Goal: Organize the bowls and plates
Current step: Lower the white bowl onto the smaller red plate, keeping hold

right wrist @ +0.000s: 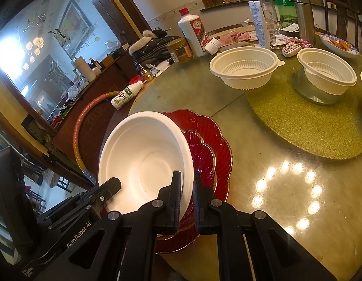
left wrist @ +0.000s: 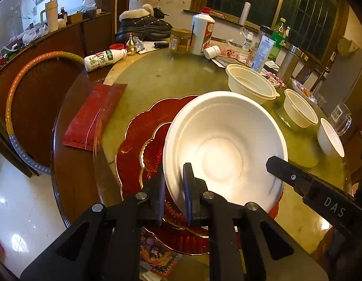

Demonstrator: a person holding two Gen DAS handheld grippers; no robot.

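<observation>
Left gripper: jaws nearly closed, clamping the near rim of the white foam bowl between the blue-faced pads, one pad outside the wall and one inside. Right gripper: jaws likewise narrowed onto the same bowl's rim, on the opposite side; its black finger tip shows at the bowl's right edge in the left wrist view, and the left gripper's finger tip shows at the bowl's lower left edge in the right wrist view. The bowl is tilted, its opening turned toward the cameras, and sits over a stack of two red scalloped plates with gold edging: a small red plate on a large red plate. Whether the bowl's underside touches the small plate cannot be told. The stack lies near the edge of the round glass-topped table. Further in, a green lazy Susan carries two cream ribbed plastic bowls, one wide and one deeper; a third white bowl stands just beside them. A red cloth lies left of the plates. A white liquor bottle, a jar and a toppled milk bottle stand well apart at the table's far side.
</observation>
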